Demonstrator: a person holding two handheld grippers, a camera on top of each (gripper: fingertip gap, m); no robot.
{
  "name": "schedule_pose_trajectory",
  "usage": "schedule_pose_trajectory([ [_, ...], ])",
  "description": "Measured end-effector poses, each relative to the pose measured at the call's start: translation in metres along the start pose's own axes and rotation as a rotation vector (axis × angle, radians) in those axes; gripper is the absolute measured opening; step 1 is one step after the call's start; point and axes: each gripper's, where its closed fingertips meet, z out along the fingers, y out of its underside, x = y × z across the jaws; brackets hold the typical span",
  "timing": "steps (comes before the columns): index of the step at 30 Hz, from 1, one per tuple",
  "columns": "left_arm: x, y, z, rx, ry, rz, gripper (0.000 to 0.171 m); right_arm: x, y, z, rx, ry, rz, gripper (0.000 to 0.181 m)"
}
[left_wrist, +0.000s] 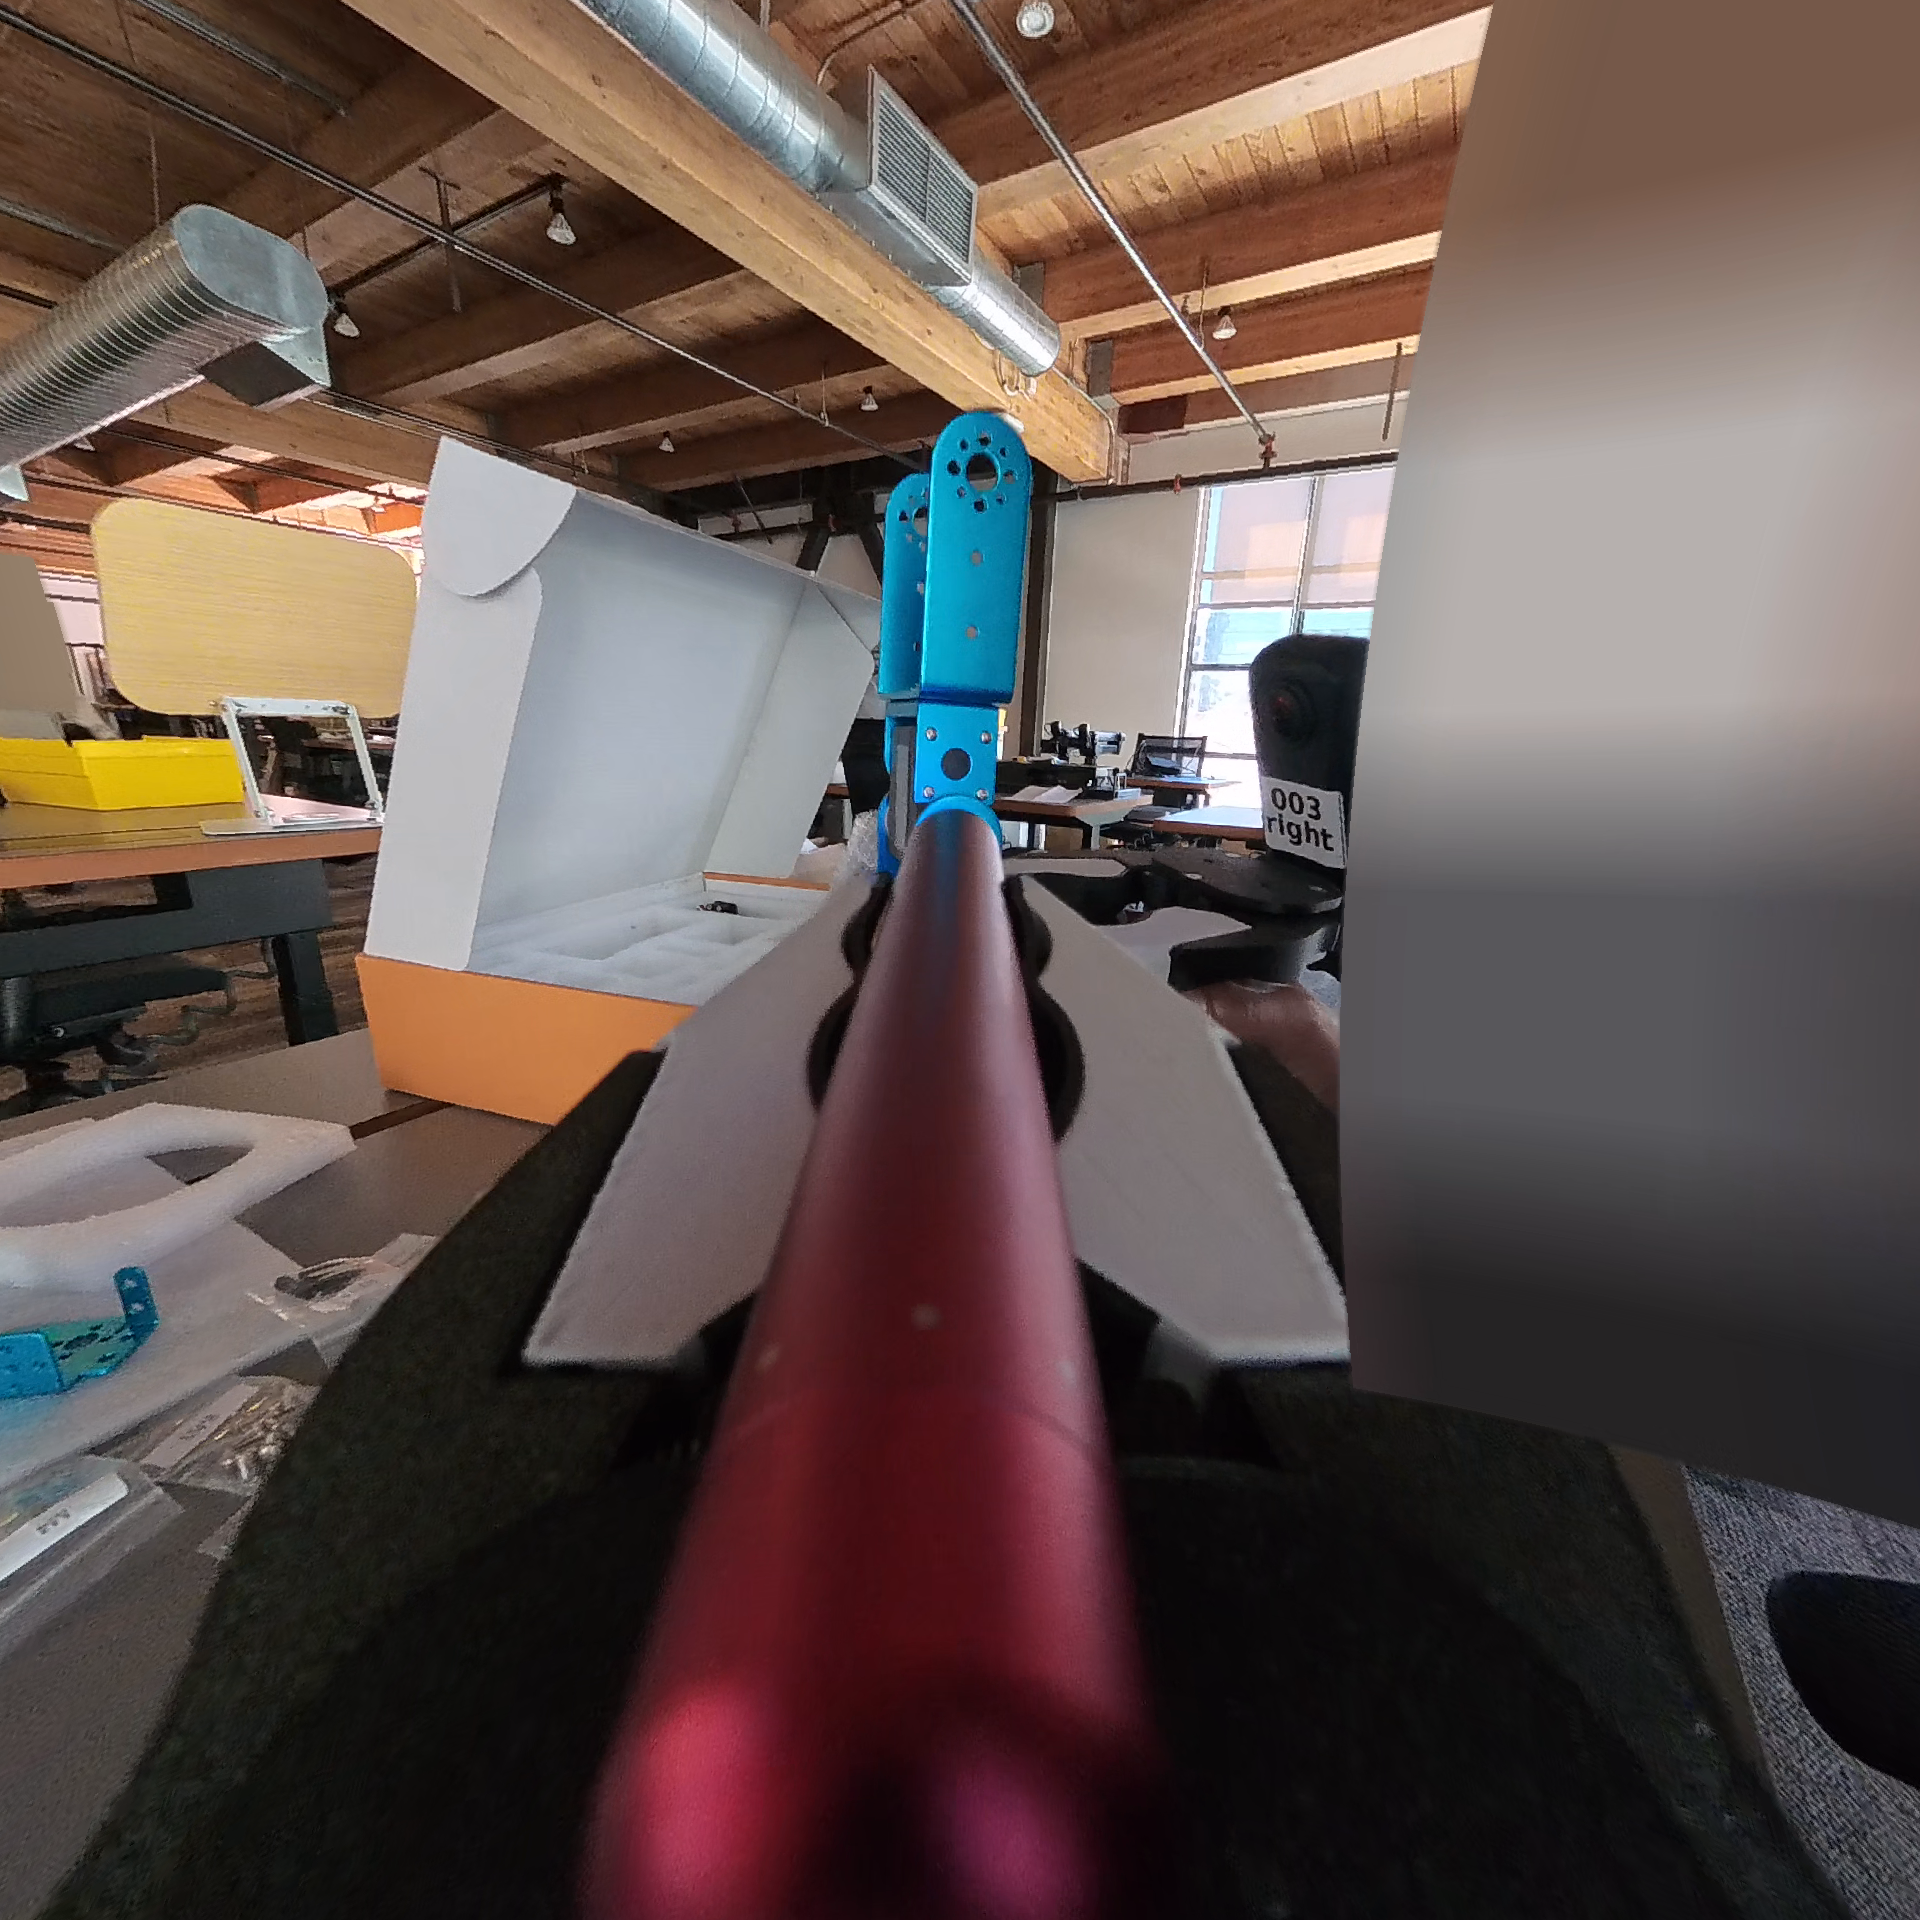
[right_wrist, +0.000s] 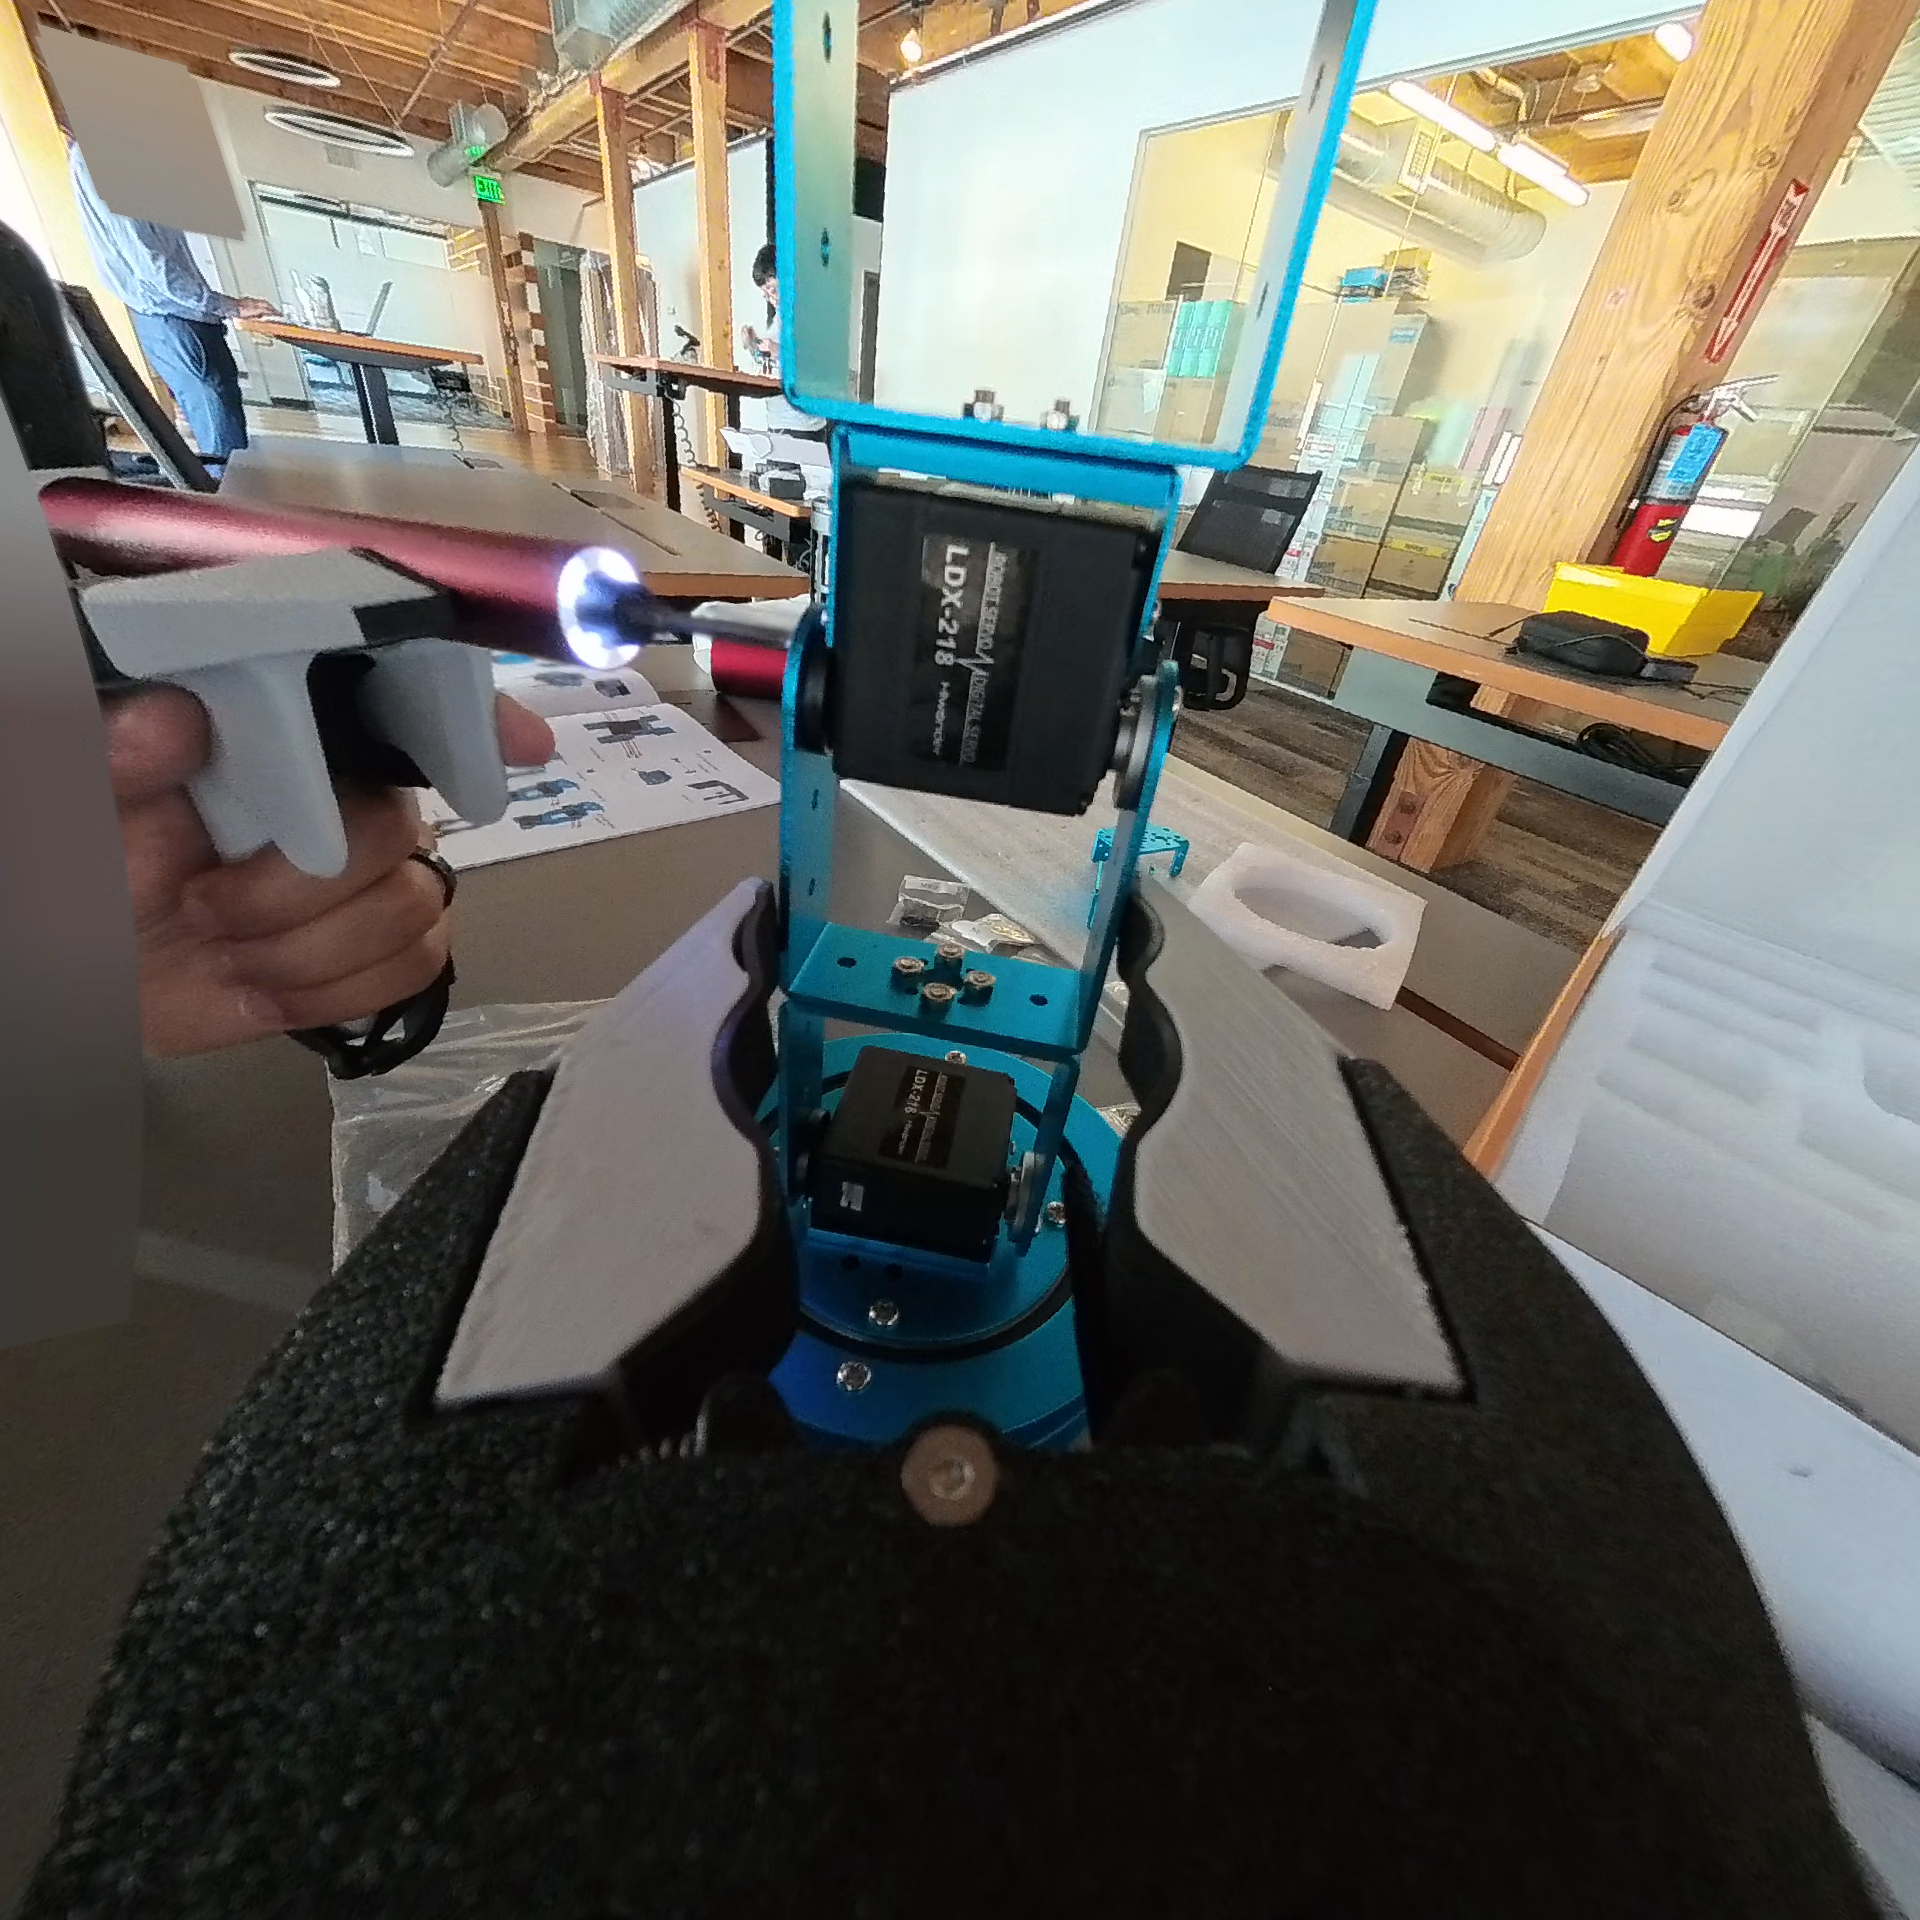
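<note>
My left gripper (left_wrist: 940, 904) is shut on a red electric screwdriver (left_wrist: 935, 1247) that points along its fingers at a blue metal robot arm (left_wrist: 971, 582). In the right wrist view the screwdriver (right_wrist: 312, 540) has its tip light on. Its bit touches the left side of the blue bracket beside the upper black servo (right_wrist: 987, 655). My right gripper (right_wrist: 951, 914) is shut on the sides of the lower blue bracket (right_wrist: 935, 977), above a second servo (right_wrist: 914, 1153) and the round blue base (right_wrist: 925, 1340). The right gripper also shows in the left wrist view (left_wrist: 1226, 904).
An open white and orange box (left_wrist: 582, 727) with foam slots stands on the table (left_wrist: 436, 1164). A white foam piece (left_wrist: 156, 1174), a loose blue bracket (left_wrist: 73, 1351), bags of screws (left_wrist: 208, 1455) and an instruction booklet (right_wrist: 623, 769) lie around. A person (right_wrist: 177, 291) stands far back.
</note>
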Motion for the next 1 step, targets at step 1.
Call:
schedule_pose_trajectory([
  [1,0.0007,0.0010,0.0002,-0.003,0.002,0.001,0.022,0.0001,0.0000,-0.0001,0.000,0.000,0.001,0.065],
])
